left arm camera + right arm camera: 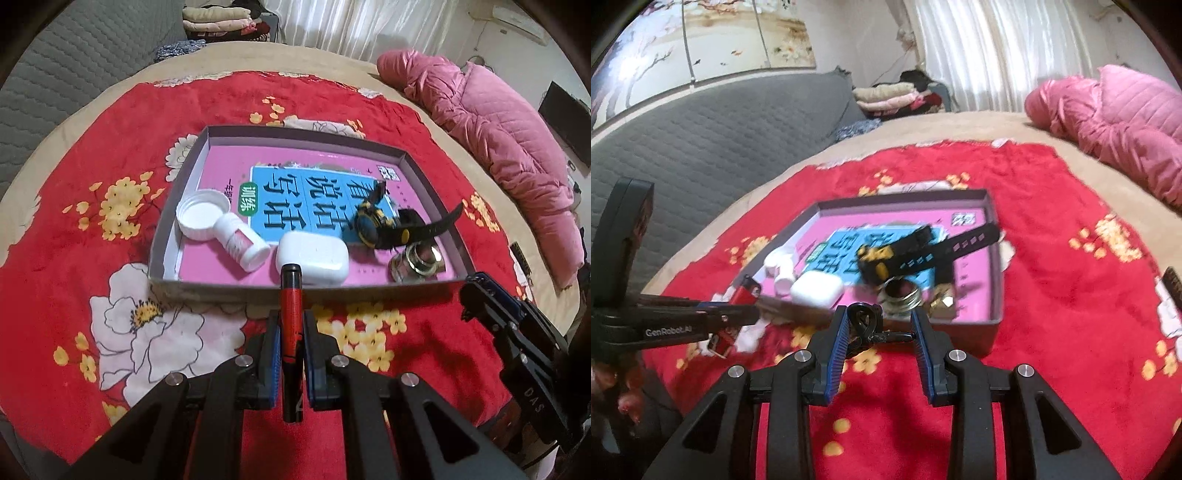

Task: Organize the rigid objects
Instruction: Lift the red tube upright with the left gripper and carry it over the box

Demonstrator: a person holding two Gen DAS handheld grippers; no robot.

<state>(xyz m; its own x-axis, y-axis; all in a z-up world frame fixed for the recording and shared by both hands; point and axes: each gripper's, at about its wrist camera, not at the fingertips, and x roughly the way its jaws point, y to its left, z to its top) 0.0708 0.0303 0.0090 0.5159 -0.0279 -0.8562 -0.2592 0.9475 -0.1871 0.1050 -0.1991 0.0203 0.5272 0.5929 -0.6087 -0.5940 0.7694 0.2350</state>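
Note:
A shallow grey tray lined with a pink book lies on the red floral blanket. In it are a white cap, a white bottle on its side, a white earbud case, a black and yellow watch and a metal fitting. My left gripper is shut on a red and black pen, hovering just before the tray's near wall. My right gripper is shut on a small black clip, also just short of the tray. From the right wrist, the left gripper shows with the pen.
The red blanket covers a beige bed. A pink quilted jacket lies at the far right, folded clothes at the back, and a grey padded headboard on the left. A dark comb-like item sits at the right edge.

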